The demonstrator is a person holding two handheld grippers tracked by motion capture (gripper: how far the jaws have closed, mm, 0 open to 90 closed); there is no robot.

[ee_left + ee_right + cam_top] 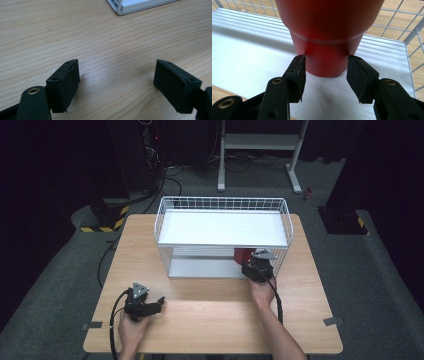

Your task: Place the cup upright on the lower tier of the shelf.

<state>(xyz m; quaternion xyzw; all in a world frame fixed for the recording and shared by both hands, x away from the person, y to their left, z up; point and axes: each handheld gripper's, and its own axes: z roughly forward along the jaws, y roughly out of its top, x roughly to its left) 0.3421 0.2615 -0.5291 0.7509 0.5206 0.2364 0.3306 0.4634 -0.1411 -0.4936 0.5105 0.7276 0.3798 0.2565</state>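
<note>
Red cup [328, 37] stood between the pads of the right tool [325, 75], which had closed on its narrow base, on the lower shelf [249, 62] of the white wire rack [222, 205]. I judged the grasp done; next, a careful pull out under the upper shelf. The left tool [116, 82] rested open on the wooden worktop [215, 315]; around it were grey carpet and dark curtains.

The rack's [223, 227] upper shelf and wire walls box in the lower shelf (front side open).
</note>
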